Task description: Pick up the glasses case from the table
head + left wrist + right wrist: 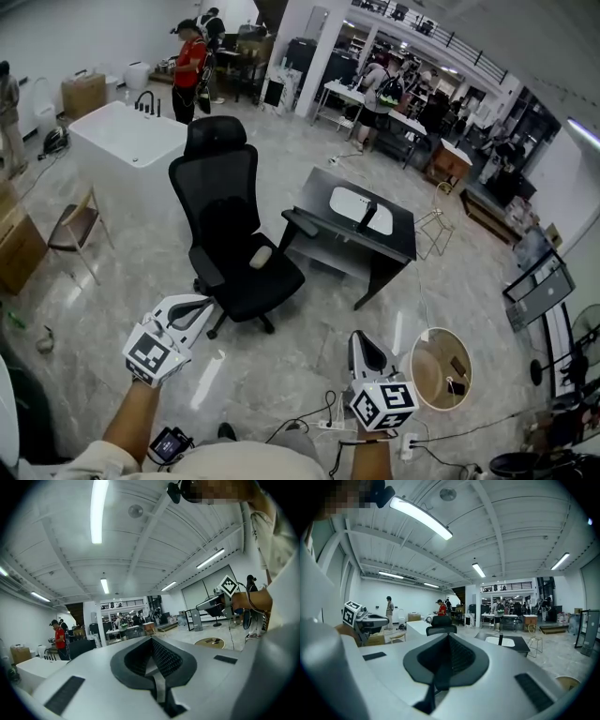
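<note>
Across the room stands a black table (398,246) with a white mat (349,202) on it. A dark glasses case (368,215) lies on that mat, far from both grippers. My left gripper (199,307) is held low at the left near my body, jaws shut and empty. My right gripper (360,343) is low at the right, also shut with nothing in it. In the right gripper view the table (520,645) and the case (500,640) show ahead beyond the shut jaws. In the left gripper view the pads (161,658) meet.
A black office chair (231,234) stands between me and the table, to its left. A white bathtub (127,150) sits behind the chair. A round wooden side table (433,382) is by my right gripper. Cables and a power strip (330,424) lie on the floor. People stand in the background.
</note>
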A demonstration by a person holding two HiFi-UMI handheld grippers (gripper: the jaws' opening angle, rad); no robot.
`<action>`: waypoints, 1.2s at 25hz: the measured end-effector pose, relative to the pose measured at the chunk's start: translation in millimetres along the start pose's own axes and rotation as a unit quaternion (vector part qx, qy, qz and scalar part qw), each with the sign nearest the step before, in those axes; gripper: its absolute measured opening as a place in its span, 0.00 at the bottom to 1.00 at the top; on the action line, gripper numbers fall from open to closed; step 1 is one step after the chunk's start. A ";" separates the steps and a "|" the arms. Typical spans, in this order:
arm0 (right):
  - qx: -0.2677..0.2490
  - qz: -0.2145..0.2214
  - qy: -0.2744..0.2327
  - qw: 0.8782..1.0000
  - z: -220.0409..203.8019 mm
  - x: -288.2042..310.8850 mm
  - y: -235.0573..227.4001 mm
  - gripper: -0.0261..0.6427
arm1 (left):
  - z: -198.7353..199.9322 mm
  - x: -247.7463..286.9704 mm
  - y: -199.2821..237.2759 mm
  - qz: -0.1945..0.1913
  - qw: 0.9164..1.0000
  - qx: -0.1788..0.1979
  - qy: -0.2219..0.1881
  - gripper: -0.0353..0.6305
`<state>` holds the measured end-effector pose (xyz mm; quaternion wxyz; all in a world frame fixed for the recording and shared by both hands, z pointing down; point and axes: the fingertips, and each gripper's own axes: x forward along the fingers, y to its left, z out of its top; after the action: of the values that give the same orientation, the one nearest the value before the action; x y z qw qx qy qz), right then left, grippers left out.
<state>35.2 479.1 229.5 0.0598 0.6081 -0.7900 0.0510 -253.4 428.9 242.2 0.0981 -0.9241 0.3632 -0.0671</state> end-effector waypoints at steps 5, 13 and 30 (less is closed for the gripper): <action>0.011 0.006 -0.003 1.000 6.3 22.9 0.7 0.07 | -1.9 -3.0 19.0 0.018 1.000 -0.008 0.008 0.07; 0.012 0.041 0.003 0.999 4.6 74.1 -5.8 0.07 | -13.7 2.5 41.3 0.050 0.998 -0.013 0.025 0.07; 0.031 0.150 0.024 0.988 -3.3 207.0 -83.4 0.07 | -10.0 91.9 60.1 0.140 0.987 -0.011 0.080 0.07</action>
<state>63.5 260.7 265.8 0.0513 0.4831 -0.8685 0.0986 -228.1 321.7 242.9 0.0667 -0.8569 0.4964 -0.1220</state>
